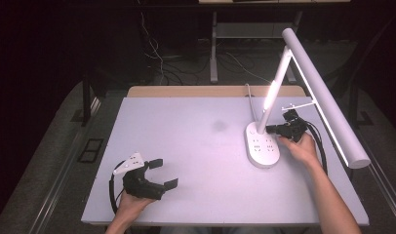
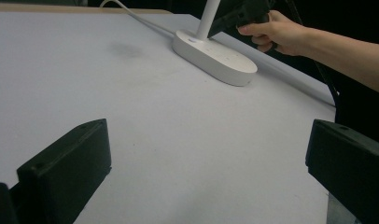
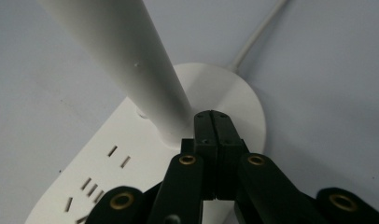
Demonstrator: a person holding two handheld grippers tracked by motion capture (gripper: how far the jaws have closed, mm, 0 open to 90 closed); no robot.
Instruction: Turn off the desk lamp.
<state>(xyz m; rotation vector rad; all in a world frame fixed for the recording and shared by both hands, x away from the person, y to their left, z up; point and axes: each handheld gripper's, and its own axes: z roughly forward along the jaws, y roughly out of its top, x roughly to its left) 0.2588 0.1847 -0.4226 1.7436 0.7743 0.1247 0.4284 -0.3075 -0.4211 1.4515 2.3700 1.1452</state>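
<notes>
A white desk lamp stands at the table's right, its oval base (image 1: 262,147) carrying socket slots (image 3: 108,158). The lit stem (image 1: 272,92) rises from the base (image 3: 227,88) to a long bar head (image 1: 323,92). My right gripper (image 1: 270,129) is shut with nothing between its jaws. Its closed tips (image 3: 212,114) lie over the base right beside the foot of the stem (image 3: 127,56); I cannot tell if they touch. My left gripper (image 1: 164,173) rests open at the front left, jaws wide apart (image 2: 208,163) above bare table.
The lamp's white cord (image 1: 249,97) runs from the base to the table's far edge. The lamp head overhangs the right side above my right forearm (image 1: 327,190). The white tabletop (image 1: 186,136) spreads between the two hands.
</notes>
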